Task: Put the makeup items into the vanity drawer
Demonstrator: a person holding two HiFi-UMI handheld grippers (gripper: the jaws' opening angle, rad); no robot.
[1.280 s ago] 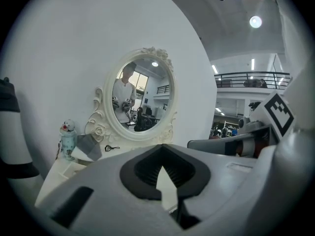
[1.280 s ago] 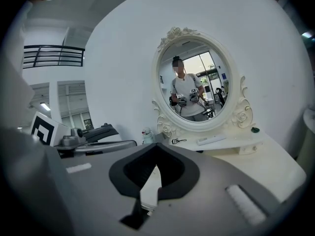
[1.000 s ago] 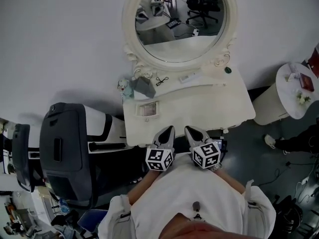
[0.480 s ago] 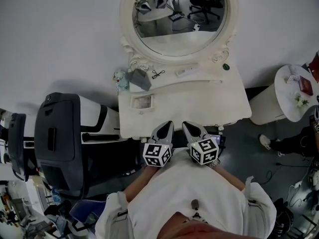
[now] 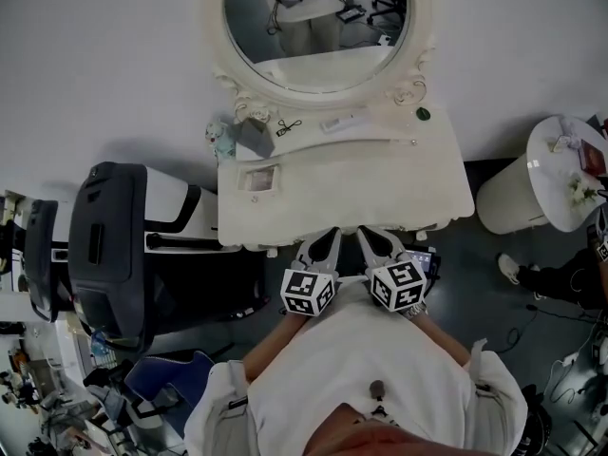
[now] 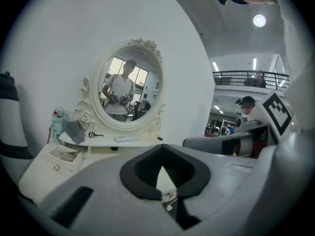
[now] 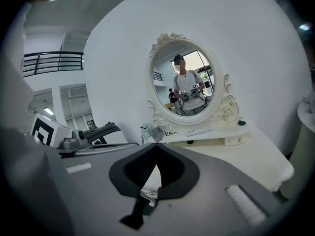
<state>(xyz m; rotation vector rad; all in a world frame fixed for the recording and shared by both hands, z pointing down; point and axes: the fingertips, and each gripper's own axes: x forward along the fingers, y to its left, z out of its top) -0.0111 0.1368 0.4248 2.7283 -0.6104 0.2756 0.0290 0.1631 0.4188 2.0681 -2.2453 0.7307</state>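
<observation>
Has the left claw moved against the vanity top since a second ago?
Yes. The left claw has drawn back toward the person: its tip lay over the vanity top, now it barely reaches the front edge.

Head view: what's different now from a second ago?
The left gripper and right gripper drew back from over the vanity top to its front edge. Nothing was picked up or dropped. Jaws stay shut and empty; the small drawer stays open.

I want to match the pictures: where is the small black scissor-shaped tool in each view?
Head view: tool on the shelf, under the mirror, lower left.
Left gripper view: tool left of centre, below the mirror.
Right gripper view: tool near centre, below the mirror.
Shared landmark: the mirror.
</observation>
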